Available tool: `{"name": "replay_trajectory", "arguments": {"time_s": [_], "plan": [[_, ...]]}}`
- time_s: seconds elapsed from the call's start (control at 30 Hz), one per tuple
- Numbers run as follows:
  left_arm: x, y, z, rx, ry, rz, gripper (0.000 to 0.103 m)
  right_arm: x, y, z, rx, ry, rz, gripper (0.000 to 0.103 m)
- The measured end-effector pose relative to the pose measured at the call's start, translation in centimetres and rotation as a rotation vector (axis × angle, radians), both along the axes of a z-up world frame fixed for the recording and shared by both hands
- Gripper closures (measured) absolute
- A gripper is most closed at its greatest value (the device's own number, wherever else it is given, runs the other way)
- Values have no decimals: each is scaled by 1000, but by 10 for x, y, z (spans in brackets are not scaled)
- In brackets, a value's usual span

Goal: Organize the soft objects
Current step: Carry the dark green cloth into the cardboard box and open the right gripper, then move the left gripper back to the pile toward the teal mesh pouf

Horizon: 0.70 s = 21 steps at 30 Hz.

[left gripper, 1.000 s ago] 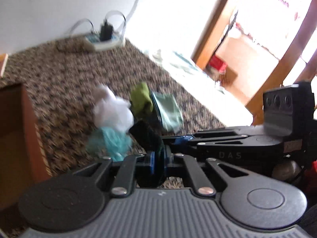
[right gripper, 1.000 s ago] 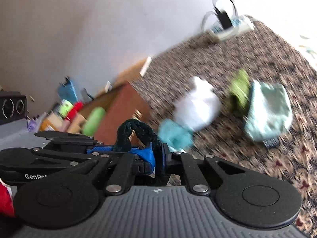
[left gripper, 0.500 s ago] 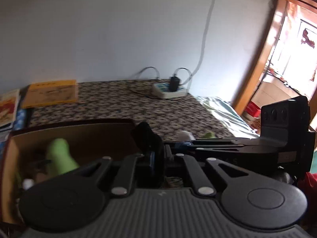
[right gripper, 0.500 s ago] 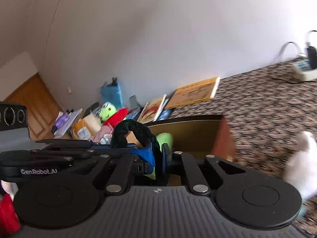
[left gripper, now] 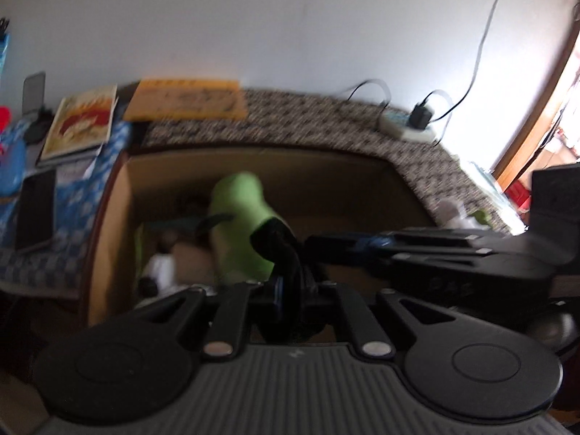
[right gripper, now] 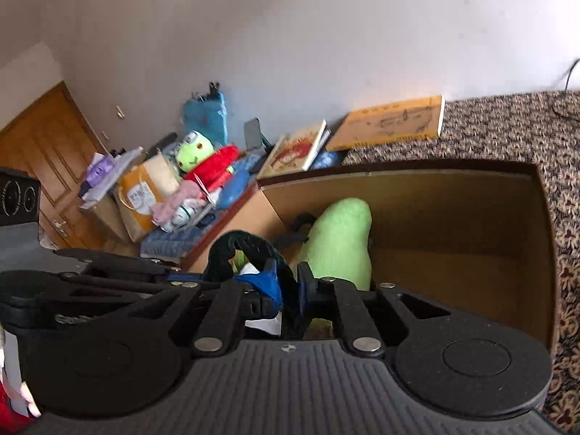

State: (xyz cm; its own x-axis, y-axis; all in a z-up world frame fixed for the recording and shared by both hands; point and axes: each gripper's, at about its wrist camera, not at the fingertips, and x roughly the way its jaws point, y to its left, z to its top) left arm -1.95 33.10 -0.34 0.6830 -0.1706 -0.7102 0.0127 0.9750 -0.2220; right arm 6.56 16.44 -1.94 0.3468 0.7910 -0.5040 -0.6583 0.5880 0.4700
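the cardboard box (right gripper: 471,195) is my landmark: its top is open and its right half is bare brown floor, walled on all sides, with the patterned carpet (right gripper: 514,127) running along its far and right rims. my left gripper (left gripper: 290,282) and my right gripper (right gripper: 290,290) both hang over the box's near rim, facing in, each pinched tight on the same dark green fabric piece (right gripper: 246,250), which arches up between them as a loop. my left tool crosses in from the box's left side, level with the right one. inside the box, toward its left, a light green plush (right gripper: 340,239) stands upright just beyond the fabric, with smaller blurred items (left gripper: 163,264) low beside it. behind the box's far rim lie a yellow book (right gripper: 391,123) and a picture book (right gripper: 297,148); left of the box sits a heap of toys and bags (right gripper: 188,177); a power strip (left gripper: 406,127) lies on the carpet past the box's far right corner.
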Motion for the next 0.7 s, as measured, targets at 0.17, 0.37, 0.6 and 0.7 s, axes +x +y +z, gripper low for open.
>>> {"name": "replay_trajectory", "arguments": {"time_s": [0.17, 0.37, 0.6, 0.7], "plan": [[5, 15, -17, 19, 68, 14, 90, -1, 4, -5, -2, 48, -39, 102], [1, 24, -11, 58, 53, 21, 48, -5, -2, -7, 10, 78, -91, 101], [1, 21, 4, 53, 9, -12, 48, -7, -13, -2, 16, 65, -159, 101], [4, 7, 11, 54, -10, -64, 48, -9, -28, 1, 23, 50, -214, 101]]}}
